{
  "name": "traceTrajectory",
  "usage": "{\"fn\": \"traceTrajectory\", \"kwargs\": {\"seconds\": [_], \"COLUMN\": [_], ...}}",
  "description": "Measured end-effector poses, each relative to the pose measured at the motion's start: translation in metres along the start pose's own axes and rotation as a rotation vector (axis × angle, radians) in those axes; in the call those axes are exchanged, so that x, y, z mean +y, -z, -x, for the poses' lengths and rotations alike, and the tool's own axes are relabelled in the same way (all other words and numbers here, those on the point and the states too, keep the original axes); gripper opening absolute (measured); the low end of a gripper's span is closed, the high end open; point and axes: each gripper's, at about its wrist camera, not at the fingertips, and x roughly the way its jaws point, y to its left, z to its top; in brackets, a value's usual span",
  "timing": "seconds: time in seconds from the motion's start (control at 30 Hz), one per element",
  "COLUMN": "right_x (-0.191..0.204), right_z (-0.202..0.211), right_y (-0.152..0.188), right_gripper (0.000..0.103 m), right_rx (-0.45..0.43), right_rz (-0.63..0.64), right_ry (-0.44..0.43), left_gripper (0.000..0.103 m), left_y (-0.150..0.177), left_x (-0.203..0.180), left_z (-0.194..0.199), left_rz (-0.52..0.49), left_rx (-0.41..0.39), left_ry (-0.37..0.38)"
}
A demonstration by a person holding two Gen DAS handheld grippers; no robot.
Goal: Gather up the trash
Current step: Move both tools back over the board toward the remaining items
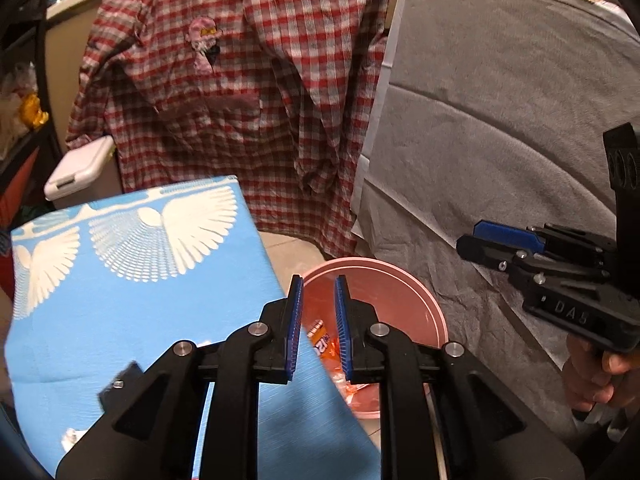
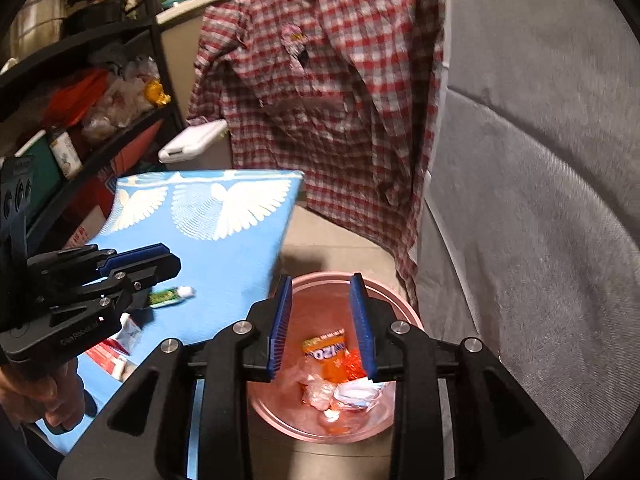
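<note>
Both grippers hang over a pink bin [image 2: 404,300] wedged between the edge of a blue-clothed table [image 2: 224,248] and a grey padded wall [image 2: 540,200], with a strip of bare floor behind it. The left gripper [image 1: 319,280] has its jaws slightly apart, nothing between them; the right gripper [image 2: 322,280] is parted wider, also empty. The trash lies in the bin: an orange packet [image 2: 326,354], clear wrappers [image 2: 318,392] and a white wrapper [image 2: 358,394]. Only the right wrist view shows a small green tube [image 2: 170,295] and other small items on the table; the left view's fingers hide most of the bin. A checked shirt [image 1: 240,100] hangs behind
</note>
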Motion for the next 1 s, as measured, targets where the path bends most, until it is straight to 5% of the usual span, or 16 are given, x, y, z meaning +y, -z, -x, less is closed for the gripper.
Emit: {"fn": "traceTrajectory", "kwargs": {"seconds": [0.47, 1.0], "right_x": [0.085, 0.184], "right_z": [0.049, 0.008], "right_y": [0.000, 0.052], "right_gripper": [0.031, 0.024], "right_rx": [-0.100, 0.026], "right_rz": [0.018, 0.253], "right_ry": [-0.141, -0.311], "left_gripper": [0.016, 0.016], "left_y": [0.033, 0.109], "left_x": [0.100, 0.208], "left_z": [0.115, 0.135], "left_rz": [0.066, 0.111], "left_rx": [-0.102, 0.027], "left_ry": [-0.115, -0.209]}}
